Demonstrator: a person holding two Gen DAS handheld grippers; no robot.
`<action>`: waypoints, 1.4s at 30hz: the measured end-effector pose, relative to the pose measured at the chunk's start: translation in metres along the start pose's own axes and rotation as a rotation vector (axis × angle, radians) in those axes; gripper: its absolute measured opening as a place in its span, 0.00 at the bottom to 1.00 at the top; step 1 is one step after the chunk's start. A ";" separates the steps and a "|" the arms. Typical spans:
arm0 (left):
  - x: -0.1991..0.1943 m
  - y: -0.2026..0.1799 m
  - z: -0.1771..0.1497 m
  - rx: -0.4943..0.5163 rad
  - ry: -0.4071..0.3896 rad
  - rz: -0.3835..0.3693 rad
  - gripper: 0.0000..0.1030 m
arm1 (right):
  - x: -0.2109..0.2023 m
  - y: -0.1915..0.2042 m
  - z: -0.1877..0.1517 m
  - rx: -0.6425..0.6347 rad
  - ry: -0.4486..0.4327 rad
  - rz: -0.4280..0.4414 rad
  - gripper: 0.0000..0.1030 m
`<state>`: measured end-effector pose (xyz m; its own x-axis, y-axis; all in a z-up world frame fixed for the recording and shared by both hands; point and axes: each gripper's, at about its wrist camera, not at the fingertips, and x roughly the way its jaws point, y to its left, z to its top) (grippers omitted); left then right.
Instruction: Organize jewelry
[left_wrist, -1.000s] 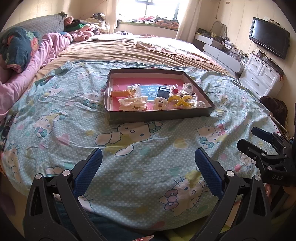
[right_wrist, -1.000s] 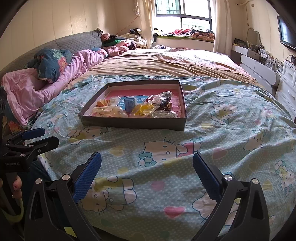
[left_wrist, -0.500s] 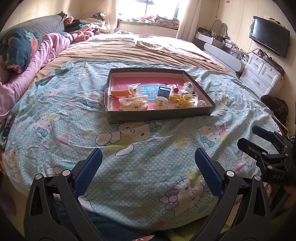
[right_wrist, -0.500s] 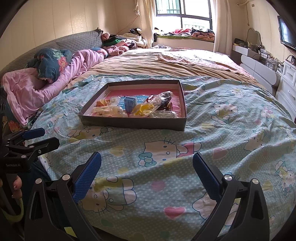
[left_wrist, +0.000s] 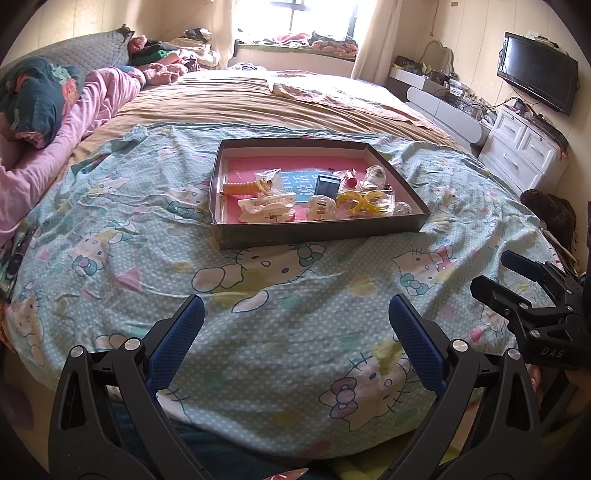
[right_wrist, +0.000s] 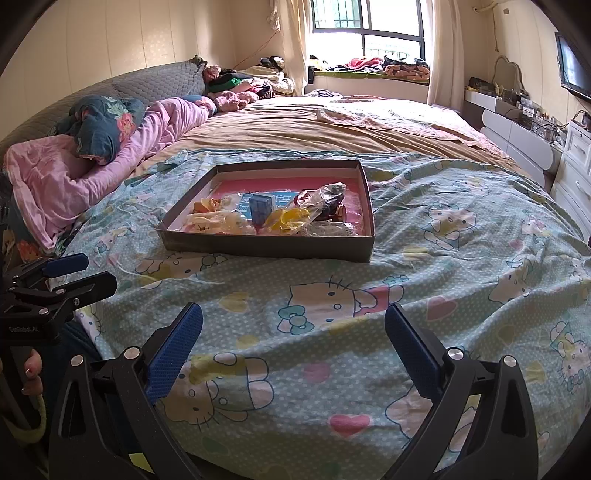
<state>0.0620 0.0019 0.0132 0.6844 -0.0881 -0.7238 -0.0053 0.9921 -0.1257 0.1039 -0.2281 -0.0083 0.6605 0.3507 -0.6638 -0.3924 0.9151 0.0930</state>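
A shallow grey box (left_wrist: 317, 232) with a pink floor sits on the bed, also in the right wrist view (right_wrist: 266, 249). It holds a white hair claw (left_wrist: 266, 206), a clear claw (left_wrist: 320, 208), yellow hoops (left_wrist: 360, 201), an orange comb (left_wrist: 240, 188), a small blue box (left_wrist: 327, 184) (right_wrist: 261, 208) and bagged pieces (right_wrist: 325, 197). My left gripper (left_wrist: 295, 332) is open and empty, well short of the box. My right gripper (right_wrist: 293, 334) is open and empty, also short of it.
The bed is covered by a Hello Kitty sheet (left_wrist: 280, 295). Pink bedding and pillows (right_wrist: 110, 147) lie at the left. White drawers (left_wrist: 524, 147) and a TV (left_wrist: 535, 88) stand at the right. Each gripper shows at the other view's edge (left_wrist: 535, 295) (right_wrist: 55, 284).
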 end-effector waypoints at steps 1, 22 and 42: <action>0.000 0.001 0.000 0.000 0.001 0.000 0.91 | 0.000 0.000 0.000 -0.001 0.000 0.000 0.96; 0.001 0.003 0.000 -0.005 0.002 -0.003 0.91 | 0.003 0.000 0.000 -0.005 0.005 -0.008 0.95; 0.026 0.032 0.014 -0.092 0.048 0.093 0.91 | 0.027 -0.039 0.015 0.042 0.022 -0.090 0.95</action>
<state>0.0897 0.0323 0.0003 0.6420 -0.0026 -0.7667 -0.1355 0.9839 -0.1168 0.1466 -0.2512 -0.0193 0.6776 0.2625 -0.6870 -0.3044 0.9505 0.0629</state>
